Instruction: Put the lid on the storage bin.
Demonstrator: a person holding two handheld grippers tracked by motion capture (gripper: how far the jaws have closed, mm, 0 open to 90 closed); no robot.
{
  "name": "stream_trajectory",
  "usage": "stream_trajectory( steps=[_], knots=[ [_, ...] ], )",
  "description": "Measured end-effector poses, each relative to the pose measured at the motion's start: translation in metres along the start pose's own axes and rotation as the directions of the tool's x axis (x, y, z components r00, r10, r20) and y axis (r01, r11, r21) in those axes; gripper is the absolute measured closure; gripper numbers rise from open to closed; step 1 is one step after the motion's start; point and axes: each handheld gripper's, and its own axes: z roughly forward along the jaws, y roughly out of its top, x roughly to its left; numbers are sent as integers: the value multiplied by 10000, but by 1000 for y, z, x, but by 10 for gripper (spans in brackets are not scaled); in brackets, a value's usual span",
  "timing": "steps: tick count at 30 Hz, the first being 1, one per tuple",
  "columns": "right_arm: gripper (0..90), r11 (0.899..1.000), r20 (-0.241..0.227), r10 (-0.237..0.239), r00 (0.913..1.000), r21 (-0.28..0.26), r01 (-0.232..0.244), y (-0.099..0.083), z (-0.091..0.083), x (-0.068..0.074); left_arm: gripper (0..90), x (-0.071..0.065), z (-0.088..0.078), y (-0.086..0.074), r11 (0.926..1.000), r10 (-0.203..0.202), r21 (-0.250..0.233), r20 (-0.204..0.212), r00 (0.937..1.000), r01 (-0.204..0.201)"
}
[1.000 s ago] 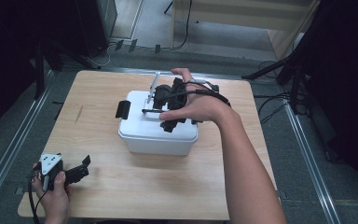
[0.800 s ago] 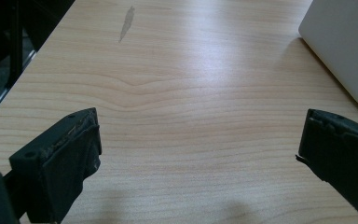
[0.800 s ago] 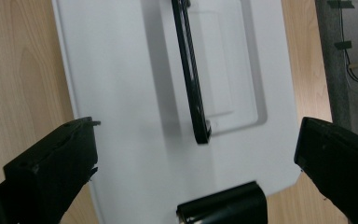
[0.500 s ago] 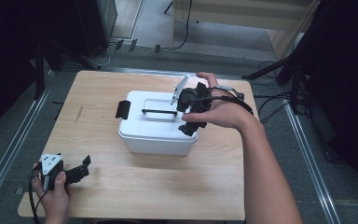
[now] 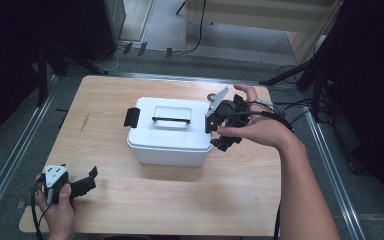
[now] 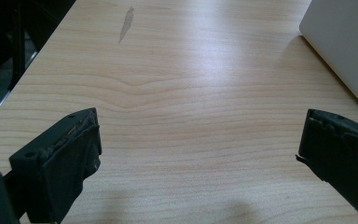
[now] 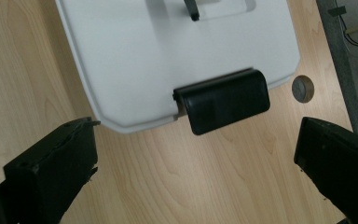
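A white lidded box (image 5: 167,132) stands mid-table, with a thin black handle (image 5: 171,120) on its lid and a black latch (image 5: 131,117) at its left end. My right gripper (image 5: 215,133) hovers just off the box's right end, open and holding nothing. In the right gripper view the right-end latch (image 7: 221,100) hangs off the lid (image 7: 135,56), a little beyond the gap of my right gripper (image 7: 196,140). My left gripper (image 5: 89,180) rests open near the table's front left corner. A corner of the box (image 6: 347,44) shows beyond my left gripper (image 6: 200,135).
The wooden table (image 5: 145,205) has a round cable hole (image 7: 303,88) just past the box's right end. A grey smudge (image 6: 126,25) marks the wood at far left. Metal rails (image 5: 15,160) and dark stands (image 5: 305,75) border the table.
My right gripper has moved from over the lid's handle to the box's right end, now facing the right latch. The left gripper has stayed still.
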Motion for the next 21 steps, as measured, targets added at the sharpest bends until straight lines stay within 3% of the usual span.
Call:
stream_trajectory(
  steps=[8, 21],
  knots=[
    [0, 9999, 75, 135, 9999, -21, -135, -19, -6, 1, 0, 0, 0, 0, 10000, 76, 12, -26, 10000, -76],
    [0, 9962, 359, 866, 9956, -64, -865, -66, -1, 2, 0, -1, 0, 0, 9999, 133, 21, -25, 9999, -133]
  ],
)
